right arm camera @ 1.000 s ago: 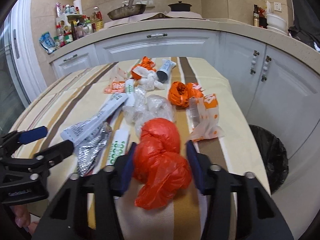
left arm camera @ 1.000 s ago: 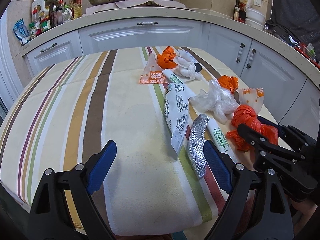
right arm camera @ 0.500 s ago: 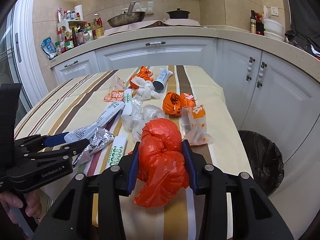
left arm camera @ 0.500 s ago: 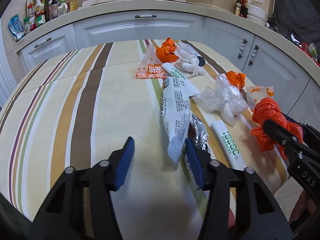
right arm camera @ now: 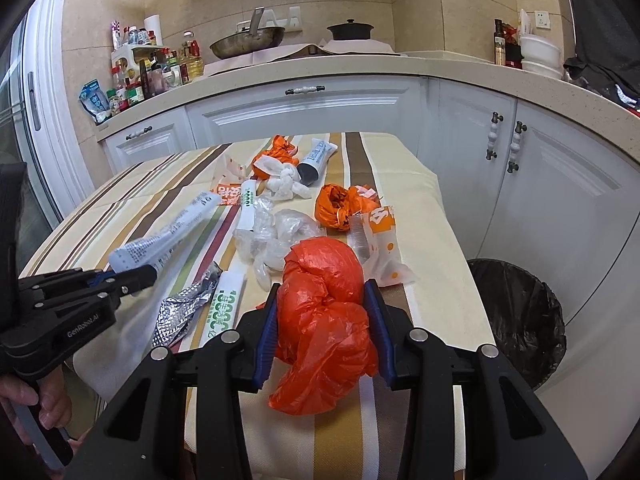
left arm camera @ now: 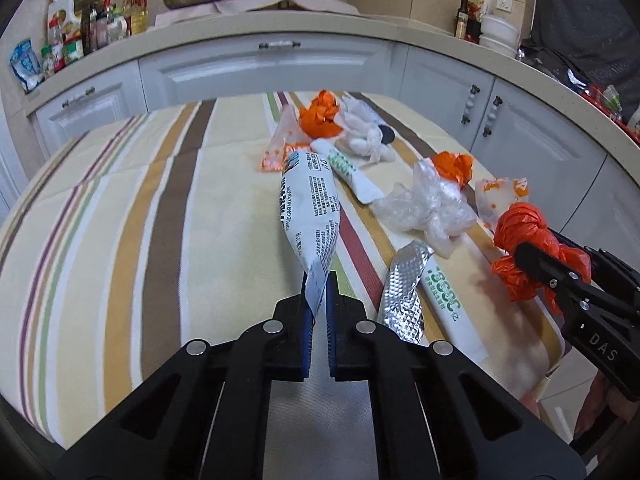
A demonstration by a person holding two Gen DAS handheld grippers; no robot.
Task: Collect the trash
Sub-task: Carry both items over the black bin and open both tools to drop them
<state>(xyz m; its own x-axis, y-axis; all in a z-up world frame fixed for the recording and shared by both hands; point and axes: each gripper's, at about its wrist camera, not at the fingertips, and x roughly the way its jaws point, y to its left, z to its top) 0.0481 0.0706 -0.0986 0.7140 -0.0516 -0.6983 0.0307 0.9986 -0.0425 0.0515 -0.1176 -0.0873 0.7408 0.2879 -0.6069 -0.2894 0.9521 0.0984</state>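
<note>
Left tool [left arm camera: 318, 294] just closed onto white packet [left arm camera: 310, 208]

My tongs are matt black plastic with ribbed blue rubbery pads [left arm camera: 306, 336] and small shiny metal rivets. The tablecloth [left arm camera: 120, 240] under them is woven striped cloth, matt and slightly coarse. The white printed sachet [left arm camera: 310, 216] looks like smooth, faintly glossy plastic film. Beside it the silver wrapper [left arm camera: 402, 292] is embossed foil, shiny with a quilted texture. The red bag [right arm camera: 324, 312] is thin crinkled plastic with a soft sheen, and the clear bag [right arm camera: 276, 240] is wrinkled transparent film. The white paper sleeve [right arm camera: 224, 304] looks matt. The bin liner [right arm camera: 516, 312] is glossy black plastic. The cabinet doors [right arm camera: 304, 116] are smooth satin white, the counter [right arm camera: 360, 66] speckled polished stone, the wall tiles glossy.
</note>
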